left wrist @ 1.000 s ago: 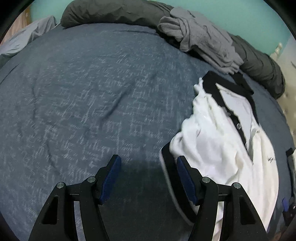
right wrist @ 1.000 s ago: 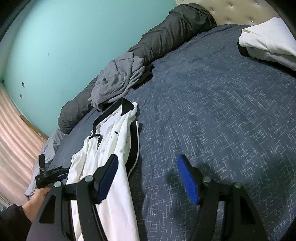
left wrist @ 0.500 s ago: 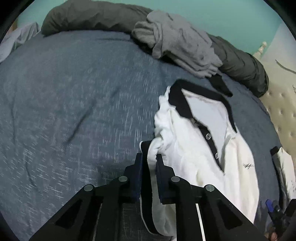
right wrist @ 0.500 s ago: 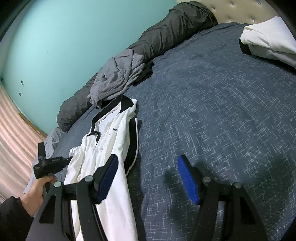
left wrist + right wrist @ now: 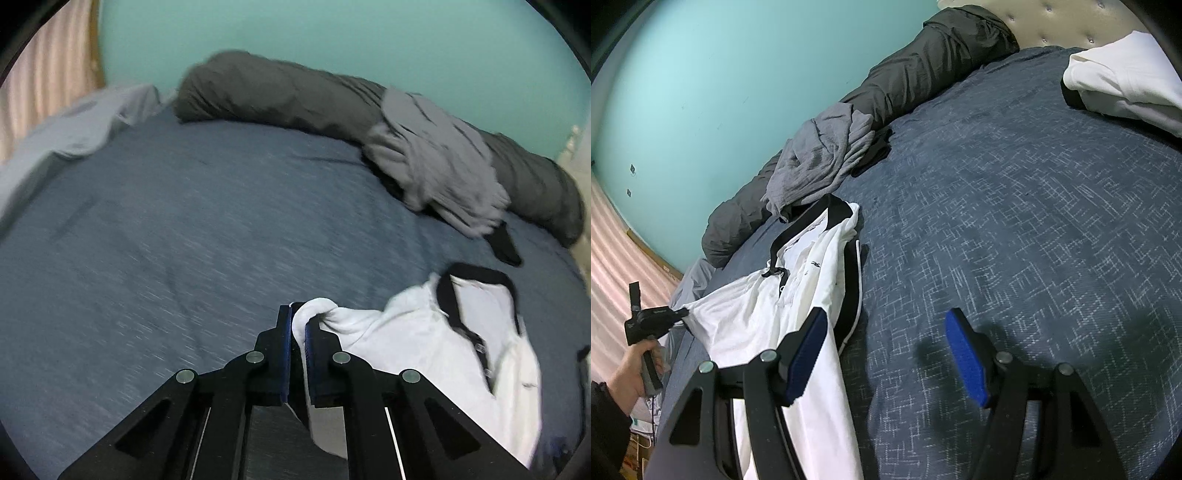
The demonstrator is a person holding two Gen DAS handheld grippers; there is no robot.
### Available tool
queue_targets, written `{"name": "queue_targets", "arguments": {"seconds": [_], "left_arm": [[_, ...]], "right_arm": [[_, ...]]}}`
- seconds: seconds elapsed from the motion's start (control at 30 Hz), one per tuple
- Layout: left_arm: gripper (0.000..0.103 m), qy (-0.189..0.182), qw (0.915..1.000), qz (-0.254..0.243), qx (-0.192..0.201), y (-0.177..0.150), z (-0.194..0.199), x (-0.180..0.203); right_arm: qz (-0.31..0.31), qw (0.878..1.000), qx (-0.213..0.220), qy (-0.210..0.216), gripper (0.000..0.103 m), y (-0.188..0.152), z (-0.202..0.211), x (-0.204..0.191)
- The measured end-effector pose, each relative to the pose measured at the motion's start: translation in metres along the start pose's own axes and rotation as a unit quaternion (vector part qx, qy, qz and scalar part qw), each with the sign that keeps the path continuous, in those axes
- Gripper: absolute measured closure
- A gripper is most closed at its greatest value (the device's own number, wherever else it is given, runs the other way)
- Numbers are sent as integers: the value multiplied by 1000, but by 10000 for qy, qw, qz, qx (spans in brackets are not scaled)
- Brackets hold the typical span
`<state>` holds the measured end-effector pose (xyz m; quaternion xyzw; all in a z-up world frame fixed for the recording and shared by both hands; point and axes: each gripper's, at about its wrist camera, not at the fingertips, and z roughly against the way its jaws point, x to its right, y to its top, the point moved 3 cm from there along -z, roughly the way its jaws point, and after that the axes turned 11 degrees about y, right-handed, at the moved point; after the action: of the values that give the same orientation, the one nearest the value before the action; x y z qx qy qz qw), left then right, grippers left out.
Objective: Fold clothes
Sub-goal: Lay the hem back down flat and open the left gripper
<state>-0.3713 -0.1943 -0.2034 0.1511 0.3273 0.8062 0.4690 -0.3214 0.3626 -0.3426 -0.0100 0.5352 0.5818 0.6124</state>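
The left gripper (image 5: 298, 332) has just closed its jaws, pinching a white fold of the polo shirt (image 5: 417, 343) lifted off the blue bedspread (image 5: 166, 240). The right gripper (image 5: 886, 350) hangs released, shirt at its ten o'clock. Farther, at one o'clock, lies a grey garment (image 5: 436, 162).

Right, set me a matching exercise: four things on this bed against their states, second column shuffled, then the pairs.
Things:
1. polo shirt
2. left gripper
3. right gripper
4. grey garment

States:
A. open over the bedspread, holding nothing
B. bunched against the dark bolster
C. shut on white fabric
D. one edge lifted off the bed

Pairs: 1-D, 2-C, 3-A, 4-B
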Motion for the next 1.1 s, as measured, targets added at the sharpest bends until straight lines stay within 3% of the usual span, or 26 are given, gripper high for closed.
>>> {"name": "queue_targets", "arguments": {"seconds": [0.17,0.3,0.4,0.43,0.47,0.53,0.67,0.77,0.97,1.1], "left_arm": [[96,408,9991,30,-145,10,-16,-16],[94,379,9962,-83,-778,-8,-44,-15],[92,334,9942,176,-1008,-26,-57,-24],[89,344,9938,236,-1028,-30,-58,-28],[76,354,9934,296,-1049,-35,-58,-32],[60,370,9927,410,-1071,-44,-58,-40],[58,374,9933,529,-960,-57,-48,-62],[58,111,9940,681,-851,-69,-38,-69],[57,-452,9955,512,-663,-121,-16,-55],[50,-680,9945,512,-610,-150,-6,-47]], "right_arm": [[17,10000,-21,-8,36,0,-1,0],[37,10000,-48,-14,36,-1,-3,0],[53,9999,-100,-5,36,-2,-5,-1],[60,9999,-109,-2,36,-2,-5,-1],[66,9999,-118,2,36,-1,-6,-1],[75,9999,-114,-2,36,-1,-5,-1],[61,9999,-157,-30,36,-2,-8,0],[50,9998,-189,-55,36,-3,-10,0],[152,9994,-296,-55,36,-3,-17,-4],[144,9992,-377,37,36,-4,-20,-8]]}}
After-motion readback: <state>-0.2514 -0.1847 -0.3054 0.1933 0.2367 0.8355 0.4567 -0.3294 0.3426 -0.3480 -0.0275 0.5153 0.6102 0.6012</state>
